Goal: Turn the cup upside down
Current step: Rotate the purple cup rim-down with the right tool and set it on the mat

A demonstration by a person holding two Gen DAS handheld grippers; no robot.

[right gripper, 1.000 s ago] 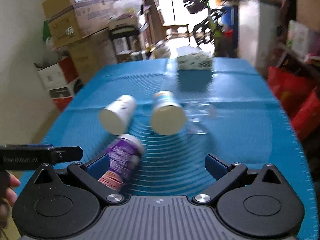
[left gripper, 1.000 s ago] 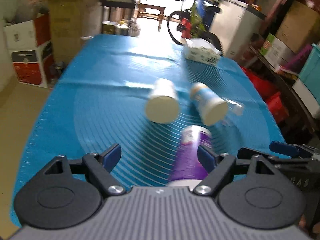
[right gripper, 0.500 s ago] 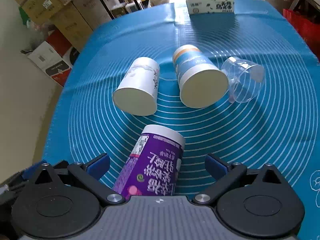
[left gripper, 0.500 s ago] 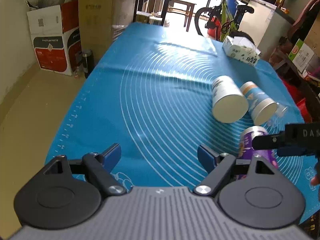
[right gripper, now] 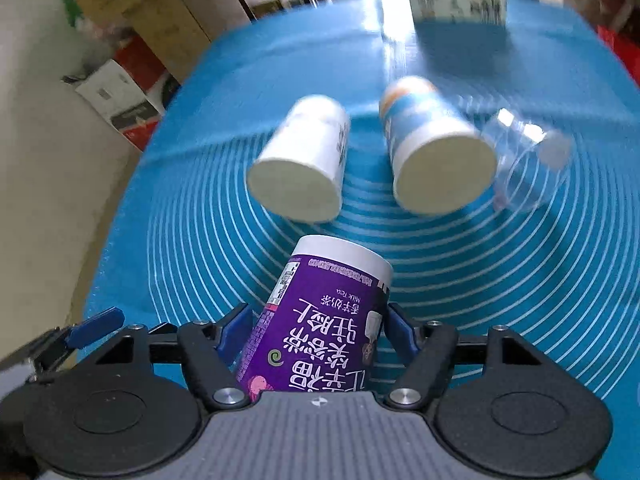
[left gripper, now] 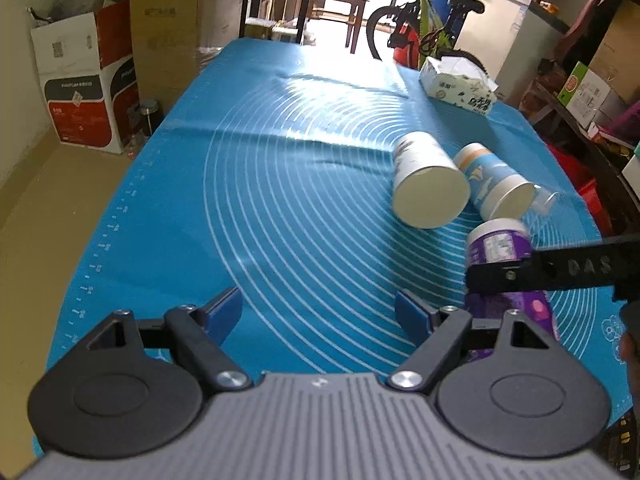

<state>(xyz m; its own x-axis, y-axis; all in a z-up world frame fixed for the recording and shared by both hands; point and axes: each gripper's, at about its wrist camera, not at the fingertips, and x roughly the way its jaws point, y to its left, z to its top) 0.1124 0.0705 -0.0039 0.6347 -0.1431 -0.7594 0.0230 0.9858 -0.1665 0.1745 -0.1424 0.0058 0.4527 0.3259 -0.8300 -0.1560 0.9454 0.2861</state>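
Right gripper: both blue pads pressed against the sides of the purple cup, closed on it; cup lies along the fingers, white-rimmed end pointing away from the camera, print reading upside down in the right wrist view; whether it rests on the mat or is lifted, cannot tell.

Left gripper: fingers spread wide, nothing between them; hovers over the blue mat to the left of the purple cup; in the left wrist view a black finger of the right gripper crosses the cup's body.

Beyond the held cup, on the mat: white cup on its side, wide end toward the cameras; just right of it the blue-and-orange cup, also on its side; a clear plastic cup lying against or just beside that one, contact unclear through the blur.

Far end of the mat: tissue box; behind the table, a bicycle, a dark chair, cardboard boxes on the floor at left.
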